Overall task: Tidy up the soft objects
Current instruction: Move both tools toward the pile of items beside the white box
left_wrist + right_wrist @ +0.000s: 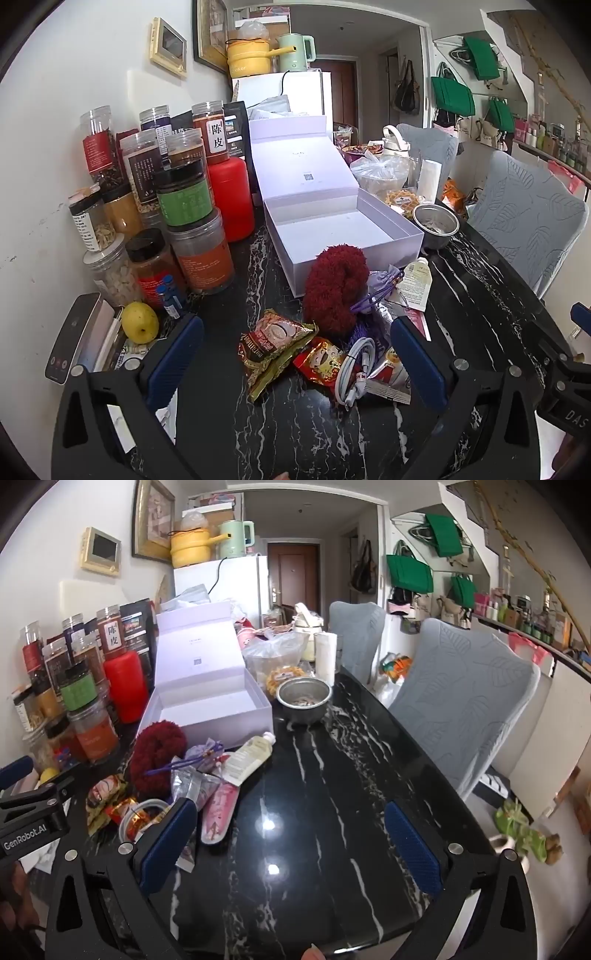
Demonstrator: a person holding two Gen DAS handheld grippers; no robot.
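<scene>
A fluffy dark red soft object (336, 288) lies on the black marble table (480, 280) in front of an open white box (343, 236); both also show in the right wrist view, the red object (157, 753) and the box (207, 705). A lilac drawstring pouch (382, 282) lies beside it. Snack packets (277, 350), a white cable (354, 365) and a white tube (415, 284) lie around. My left gripper (295, 354) is open just before the packets, empty. My right gripper (291, 842) is open over bare table, right of the pile.
Many jars (177, 206) and a red bottle (232, 199) crowd the left by the wall. A lemon (139, 322) and phone (74, 336) lie near left. A metal bowl (303, 698), bags and a paper roll stand behind. Grey chairs (469, 709) line the right edge.
</scene>
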